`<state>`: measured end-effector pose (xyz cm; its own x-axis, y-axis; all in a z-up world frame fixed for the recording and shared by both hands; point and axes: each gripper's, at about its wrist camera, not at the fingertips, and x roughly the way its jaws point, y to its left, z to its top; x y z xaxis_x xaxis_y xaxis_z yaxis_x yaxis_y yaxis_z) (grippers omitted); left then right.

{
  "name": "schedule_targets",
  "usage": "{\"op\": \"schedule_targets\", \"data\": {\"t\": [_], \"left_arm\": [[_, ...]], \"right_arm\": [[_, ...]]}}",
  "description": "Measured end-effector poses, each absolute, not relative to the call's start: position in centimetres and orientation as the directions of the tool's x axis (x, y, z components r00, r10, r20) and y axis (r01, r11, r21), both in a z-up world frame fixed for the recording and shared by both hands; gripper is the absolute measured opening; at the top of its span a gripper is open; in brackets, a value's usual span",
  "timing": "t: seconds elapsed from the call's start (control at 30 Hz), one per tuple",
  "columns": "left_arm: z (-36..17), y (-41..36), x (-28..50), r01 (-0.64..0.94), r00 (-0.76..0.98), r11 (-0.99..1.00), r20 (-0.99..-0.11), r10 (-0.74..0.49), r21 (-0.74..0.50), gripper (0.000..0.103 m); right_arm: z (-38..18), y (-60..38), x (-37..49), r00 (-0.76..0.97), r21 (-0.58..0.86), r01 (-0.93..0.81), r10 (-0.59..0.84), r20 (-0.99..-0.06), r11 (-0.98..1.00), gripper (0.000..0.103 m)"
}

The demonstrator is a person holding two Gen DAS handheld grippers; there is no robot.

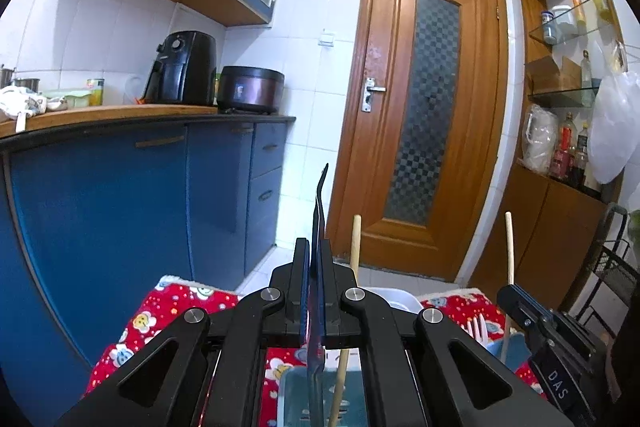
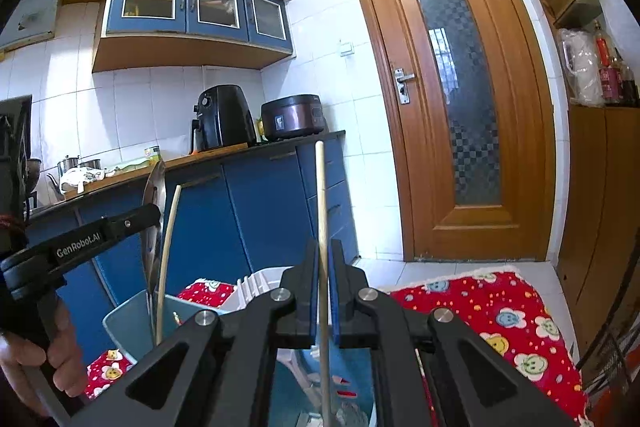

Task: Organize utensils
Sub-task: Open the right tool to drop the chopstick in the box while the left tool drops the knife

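My left gripper is shut on a metal spoon, held upright over a light blue holder. In the right wrist view the left gripper holds the spoon above the same holder. A loose wooden chopstick stands in that holder, also seen in the right wrist view. My right gripper is shut on another wooden chopstick, upright over a blue compartment. The right gripper also shows at the lower right of the left wrist view with its chopstick.
A red cartoon-print cloth covers the table. A white rack stands behind the holders, and white plastic forks stick up near it. Blue cabinets, a wooden door and a black wire rack surround the table.
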<state>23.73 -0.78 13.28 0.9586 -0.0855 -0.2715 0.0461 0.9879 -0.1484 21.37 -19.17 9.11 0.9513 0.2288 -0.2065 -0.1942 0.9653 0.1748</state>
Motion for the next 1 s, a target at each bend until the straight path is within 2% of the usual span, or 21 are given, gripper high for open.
{"op": "schedule_targets", "data": {"t": [0.07,0.13,0.17,0.2,0.23,0.33,0.47,0.53,1.0], "left_arm": [[13.2,-0.8,23.6,0.053,0.955,0.987,-0.280,-0.093,-0.150,0.003],[13.1,-0.8,23.5,0.062,0.950,0.986,-0.293,-0.107,-0.158,0.003],[13.0,-0.8,23.4,0.064,0.948,0.985,-0.299,-0.111,-0.161,0.003],[13.0,-0.8,23.3,0.066,0.945,0.984,-0.306,-0.114,-0.163,0.004],[12.9,-0.9,23.3,0.071,0.941,0.984,-0.315,-0.121,-0.164,0.006],[12.7,-0.9,22.9,0.076,0.934,0.983,-0.333,-0.129,-0.170,0.016],[12.9,-0.8,21.9,0.079,0.934,0.983,-0.331,-0.130,-0.164,0.038],[13.1,-0.9,21.4,0.080,0.936,0.985,-0.329,-0.128,-0.155,0.041],[14.3,0.0,16.5,0.110,0.926,0.981,-0.342,-0.160,-0.162,0.043]], "right_arm": [[9.1,-19.2,21.0,0.950,0.175,-0.195,0.231,-0.210,0.965,0.007],[9.2,-19.3,20.6,0.947,0.182,-0.201,0.239,-0.215,0.962,0.014],[9.3,-19.3,20.4,0.945,0.186,-0.204,0.243,-0.219,0.961,0.023],[9.5,-19.3,20.3,0.943,0.188,-0.206,0.246,-0.223,0.960,0.028],[9.6,-19.3,20.2,0.943,0.189,-0.208,0.248,-0.222,0.960,0.028],[9.9,-19.3,19.6,0.943,0.193,-0.205,0.246,-0.223,0.960,0.028],[10.4,-19.6,18.7,0.942,0.216,-0.199,0.247,-0.227,0.956,0.032],[10.7,-19.8,18.1,0.942,0.230,-0.195,0.247,-0.228,0.953,0.033],[11.6,-19.7,13.3,0.930,0.247,-0.184,0.250,-0.270,0.951,0.036]]}}
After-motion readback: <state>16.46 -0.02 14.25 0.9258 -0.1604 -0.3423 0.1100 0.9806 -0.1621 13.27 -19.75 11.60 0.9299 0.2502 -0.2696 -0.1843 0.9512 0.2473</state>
